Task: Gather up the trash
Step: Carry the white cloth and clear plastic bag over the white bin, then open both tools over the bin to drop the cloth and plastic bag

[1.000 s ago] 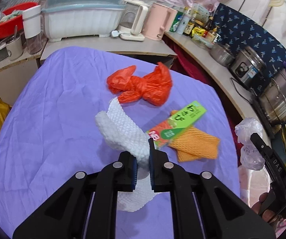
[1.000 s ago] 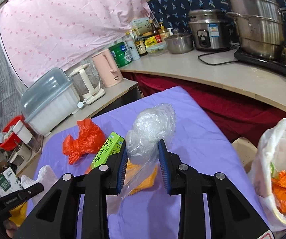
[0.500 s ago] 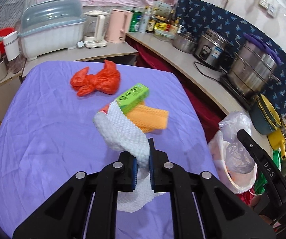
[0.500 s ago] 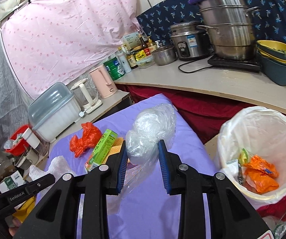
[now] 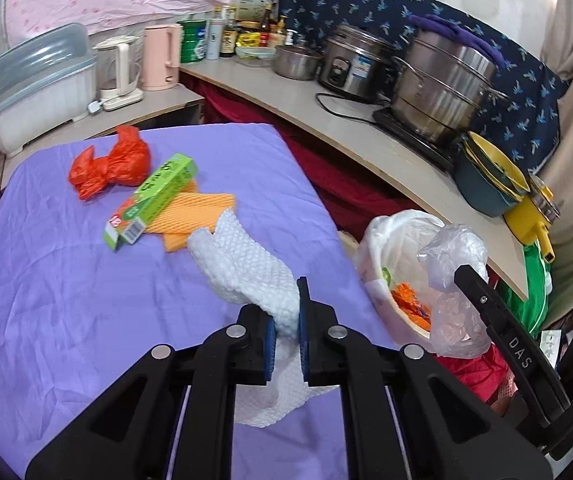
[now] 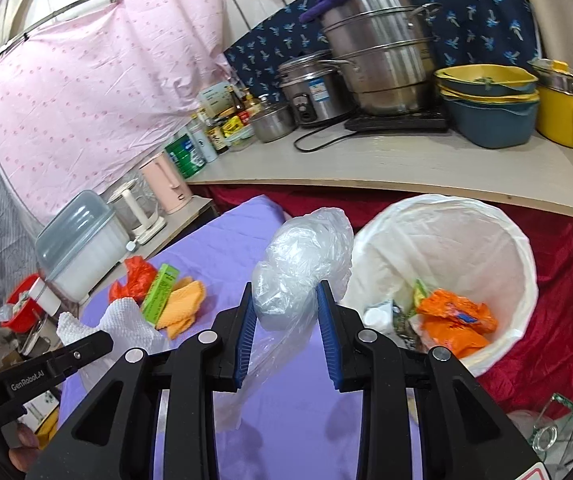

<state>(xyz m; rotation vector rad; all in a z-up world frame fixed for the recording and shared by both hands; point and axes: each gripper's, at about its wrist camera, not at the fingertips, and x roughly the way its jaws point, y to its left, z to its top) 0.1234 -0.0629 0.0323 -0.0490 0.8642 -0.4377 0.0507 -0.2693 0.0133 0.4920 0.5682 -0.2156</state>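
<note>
White dimpled foam wrap (image 5: pixel 246 272) between blue-padded jaws; beyond them, green box (image 5: pixel 152 200), orange netting (image 5: pixel 202 210), red bag (image 5: pixel 110 166); lilac bench (image 5: pixel 66 300).

Box (image 5: pixel 151 201) atop foam net (image 5: pixel 196 216) on table (image 5: pixel 66 300) — bin (image 5: pixel 390 276) just beside table's edge

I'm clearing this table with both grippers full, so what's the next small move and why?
Probably carry the right gripper a little further over the lined trash bin and let go there. It is shut on the clear plastic bag, which hangs beside the bin's rim, not over its opening. The left gripper, shut on the white foam net, can follow.
</note>
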